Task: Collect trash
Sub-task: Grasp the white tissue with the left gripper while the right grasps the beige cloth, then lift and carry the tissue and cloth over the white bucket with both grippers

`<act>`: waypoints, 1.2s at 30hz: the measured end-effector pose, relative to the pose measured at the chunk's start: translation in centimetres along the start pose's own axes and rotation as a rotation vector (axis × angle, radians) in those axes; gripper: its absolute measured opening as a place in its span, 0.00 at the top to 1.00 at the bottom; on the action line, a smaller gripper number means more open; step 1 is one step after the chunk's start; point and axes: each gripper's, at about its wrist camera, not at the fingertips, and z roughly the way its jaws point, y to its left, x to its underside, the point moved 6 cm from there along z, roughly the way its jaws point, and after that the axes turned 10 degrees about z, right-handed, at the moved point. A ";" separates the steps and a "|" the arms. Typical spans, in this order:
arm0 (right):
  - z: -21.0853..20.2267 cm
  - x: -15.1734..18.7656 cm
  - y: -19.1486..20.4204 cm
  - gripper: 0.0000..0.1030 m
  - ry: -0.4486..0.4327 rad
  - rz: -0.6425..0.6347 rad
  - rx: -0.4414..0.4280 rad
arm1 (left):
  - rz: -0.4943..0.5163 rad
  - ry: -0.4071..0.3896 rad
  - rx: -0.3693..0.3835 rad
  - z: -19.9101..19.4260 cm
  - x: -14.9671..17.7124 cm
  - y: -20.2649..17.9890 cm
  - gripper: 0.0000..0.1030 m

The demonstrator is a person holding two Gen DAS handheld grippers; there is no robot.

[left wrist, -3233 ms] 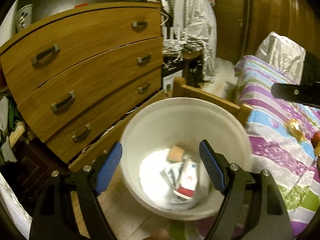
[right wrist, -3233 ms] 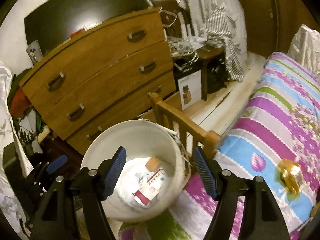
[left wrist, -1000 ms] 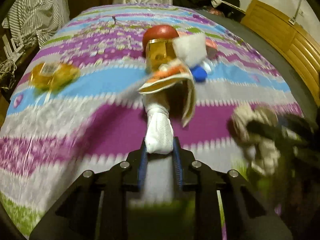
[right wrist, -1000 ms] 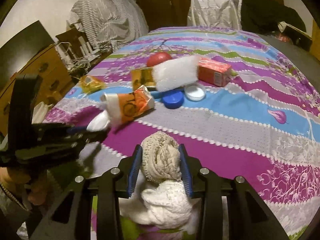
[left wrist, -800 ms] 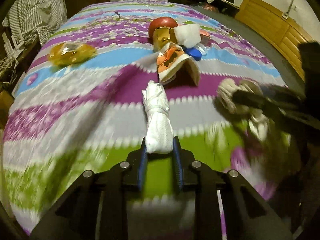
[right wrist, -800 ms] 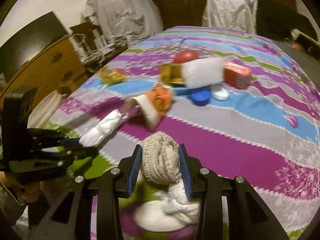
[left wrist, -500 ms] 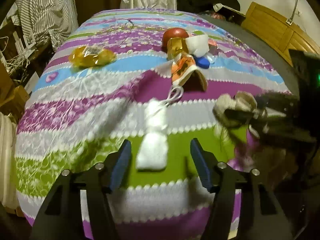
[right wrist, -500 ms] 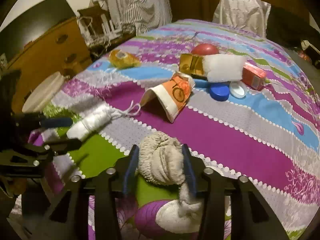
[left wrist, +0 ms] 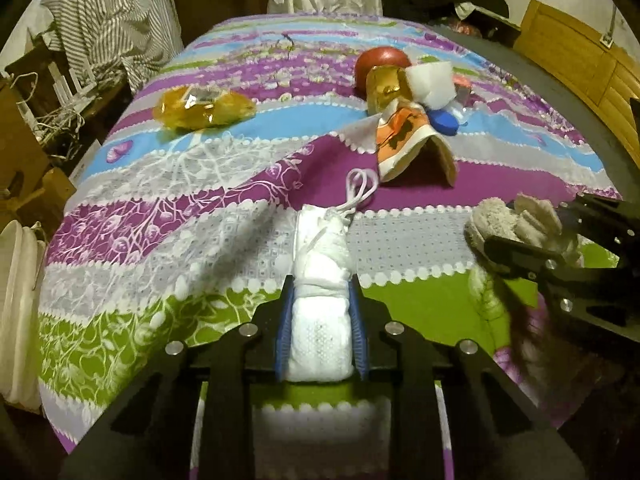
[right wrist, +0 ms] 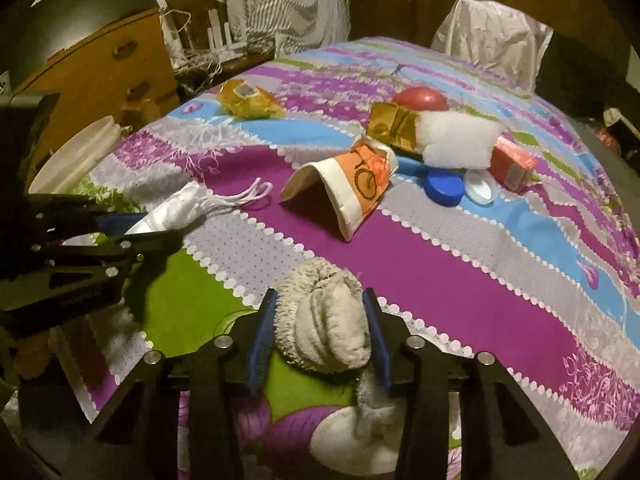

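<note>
The left tongs (left wrist: 320, 332) squeeze a rolled white mask (left wrist: 320, 280) and the right tongs (right wrist: 320, 336) are closing on a balled sock (right wrist: 324, 316), ready for the bin (right wrist: 76, 156).

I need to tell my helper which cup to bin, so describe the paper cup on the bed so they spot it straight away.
Look at the striped purple bedspread and find the cluster of litter near its middle. At the cluster's near edge lies a crushed paper cup on its side, open mouth toward the bed's foot. Unlike its neighbours, it is orange with a bicycle drawing.
</note>
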 end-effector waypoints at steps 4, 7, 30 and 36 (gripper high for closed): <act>-3.1 -0.1 0.1 0.61 -0.111 0.047 -0.002 | 0.014 -0.098 -0.035 -3.2 -0.6 -1.0 0.77; -6.6 -0.6 0.2 0.61 -0.222 0.078 0.016 | 0.002 -0.189 -0.059 -6.3 -1.6 -1.6 0.77; -28.2 2.8 -1.1 0.60 -0.813 0.181 0.286 | -0.017 -0.653 -0.204 -20.4 -3.9 -7.1 0.77; -28.7 3.5 -1.4 0.60 -0.801 0.181 0.284 | -0.012 -0.651 -0.202 -20.5 -3.7 -7.3 0.77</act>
